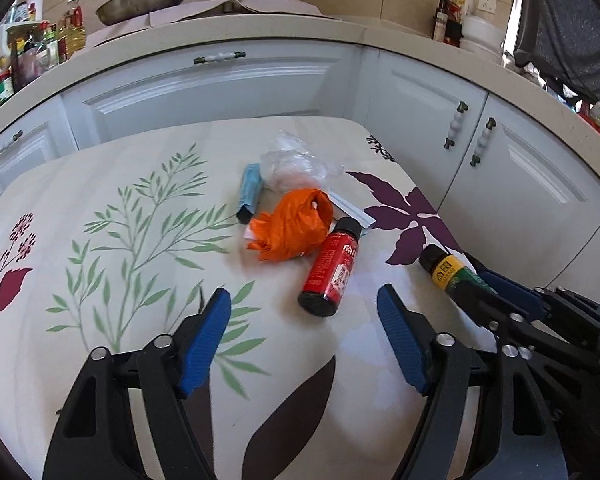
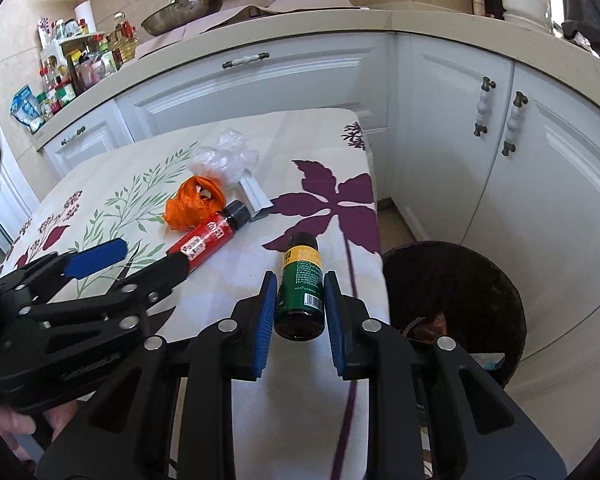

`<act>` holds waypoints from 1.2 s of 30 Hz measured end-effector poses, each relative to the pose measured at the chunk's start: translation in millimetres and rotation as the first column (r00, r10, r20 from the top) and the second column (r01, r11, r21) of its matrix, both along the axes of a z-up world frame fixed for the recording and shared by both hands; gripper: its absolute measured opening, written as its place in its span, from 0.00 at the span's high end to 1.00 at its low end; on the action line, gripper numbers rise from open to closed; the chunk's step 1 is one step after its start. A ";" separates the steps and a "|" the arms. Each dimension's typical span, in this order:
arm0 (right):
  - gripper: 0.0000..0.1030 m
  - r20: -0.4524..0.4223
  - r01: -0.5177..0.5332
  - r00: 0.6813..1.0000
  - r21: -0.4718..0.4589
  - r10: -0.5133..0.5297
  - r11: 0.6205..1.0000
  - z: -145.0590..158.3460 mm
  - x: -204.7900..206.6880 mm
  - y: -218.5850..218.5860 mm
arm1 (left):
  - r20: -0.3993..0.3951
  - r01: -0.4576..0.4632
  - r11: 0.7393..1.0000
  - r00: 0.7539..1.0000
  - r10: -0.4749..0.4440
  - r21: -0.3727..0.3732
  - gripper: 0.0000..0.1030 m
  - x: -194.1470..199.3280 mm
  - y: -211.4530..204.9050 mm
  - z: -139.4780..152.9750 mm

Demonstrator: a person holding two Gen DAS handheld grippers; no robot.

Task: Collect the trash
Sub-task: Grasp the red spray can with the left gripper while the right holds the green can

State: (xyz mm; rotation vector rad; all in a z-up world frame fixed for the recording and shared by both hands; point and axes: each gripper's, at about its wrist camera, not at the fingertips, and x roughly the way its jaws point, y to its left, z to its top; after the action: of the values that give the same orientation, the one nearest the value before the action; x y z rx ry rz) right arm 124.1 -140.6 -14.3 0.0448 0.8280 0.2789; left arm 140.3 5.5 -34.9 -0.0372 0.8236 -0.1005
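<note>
On the flowered table (image 1: 112, 312) lie a red bottle (image 1: 332, 268), a crumpled orange bag (image 1: 292, 228), a clear plastic bag (image 1: 296, 164), a blue packet (image 1: 250, 190) and a white paper strip (image 1: 352, 208). My left gripper (image 1: 302, 294) is open, its blue pads standing either side of the red bottle's base without touching it. My right gripper (image 2: 300, 316) is shut on a green bottle with a yellow label (image 2: 300, 280), held near the table's right edge. In the left wrist view that bottle (image 1: 446, 270) pokes out of the right gripper (image 1: 474, 280).
A dark round bin (image 2: 452, 300) stands on the floor just right of the table, with scraps inside. White cabinets (image 2: 260, 88) and a countertop with a wok (image 2: 184, 10), a pot and condiment bottles run behind and along the right.
</note>
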 end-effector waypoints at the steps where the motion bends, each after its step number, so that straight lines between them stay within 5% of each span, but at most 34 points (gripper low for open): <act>1: 0.77 0.000 -0.001 1.000 0.006 0.001 1.000 0.0 -0.7 -1.0 | -0.007 0.003 1.000 1.000 -0.003 0.002 0.35 2.3 -1.3 -1.1; 7: 0.77 -0.001 -0.007 1.000 0.027 0.007 1.000 0.1 -1.0 -5.4 | -0.052 0.014 1.000 0.999 -0.014 -0.001 0.46 14.2 -5.4 -8.8; 10: 0.77 -0.004 -0.004 1.000 0.033 0.004 0.999 -0.8 -0.8 -8.5 | -0.055 0.032 0.999 0.998 -0.031 0.015 0.56 14.5 -9.8 -9.9; 12: 0.77 -0.006 -0.002 1.000 0.034 0.002 0.999 -1.0 -0.6 -9.7 | -0.063 0.043 0.999 0.997 -0.042 0.018 0.71 16.1 -12.5 -10.5; 29: 0.77 0.018 0.004 1.000 0.030 -0.004 1.000 1.3 -8.7 -12.0 | 0.012 0.041 0.999 0.999 -0.041 0.031 0.75 -11.7 -11.7 4.7; 36: 0.77 0.006 -0.011 1.000 0.023 0.011 1.000 -1.1 -13.0 -6.8 | -0.061 0.056 0.998 0.997 -0.056 -0.006 0.75 -15.2 -6.1 -6.8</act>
State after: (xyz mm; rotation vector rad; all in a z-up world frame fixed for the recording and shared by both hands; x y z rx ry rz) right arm 111.1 -147.4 -15.4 0.0609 0.8192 0.2989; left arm 125.1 -0.6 -41.7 -0.0213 0.8862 -0.1547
